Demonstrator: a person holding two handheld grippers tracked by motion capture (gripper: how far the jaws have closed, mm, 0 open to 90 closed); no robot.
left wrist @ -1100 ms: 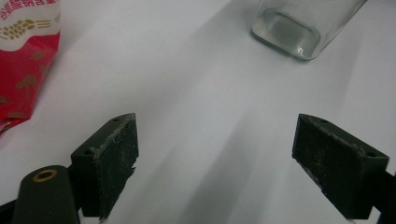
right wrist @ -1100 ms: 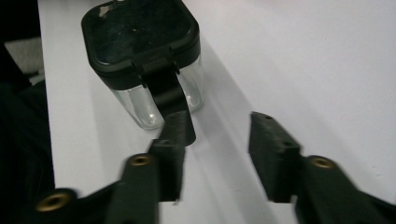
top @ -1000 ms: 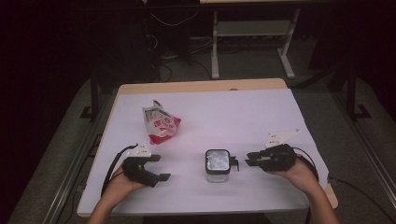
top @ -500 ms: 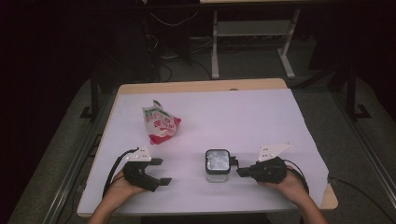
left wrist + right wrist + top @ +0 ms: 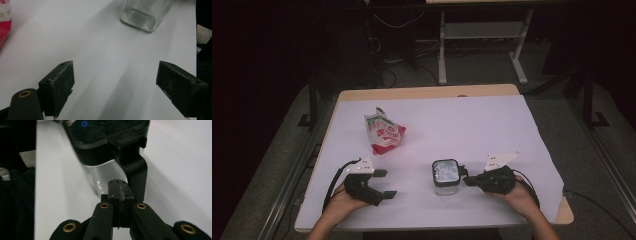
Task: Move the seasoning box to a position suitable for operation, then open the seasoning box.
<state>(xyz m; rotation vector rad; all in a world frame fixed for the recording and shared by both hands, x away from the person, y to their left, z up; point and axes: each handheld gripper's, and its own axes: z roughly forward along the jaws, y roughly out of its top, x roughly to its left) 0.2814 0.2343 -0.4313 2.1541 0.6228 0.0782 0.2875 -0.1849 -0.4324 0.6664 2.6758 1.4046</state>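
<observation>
Jar (image 5: 446, 176), clear glass with a black clip lid, stands at the table's (image 5: 492, 125) six o'clock: rigid, slick, breakable, I judge. My right gripper (image 5: 466, 181), pressed closed, noses its latch (image 5: 133, 166); left gripper (image 5: 387, 184) gapes empty at eight.

A clear glass jar (image 5: 445, 179) at lower centre has smooth, glossy walls and a black matt plastic lid (image 5: 105, 135). The table (image 5: 452, 125) is covered in smooth, matt white sheet, with a pale wood edge along its far side. A glossy, crinkled red and white plastic packet (image 5: 383, 134) lies upper left. The left tool (image 5: 117, 87) has rough, scuffed black pads (image 5: 61, 87).
</observation>
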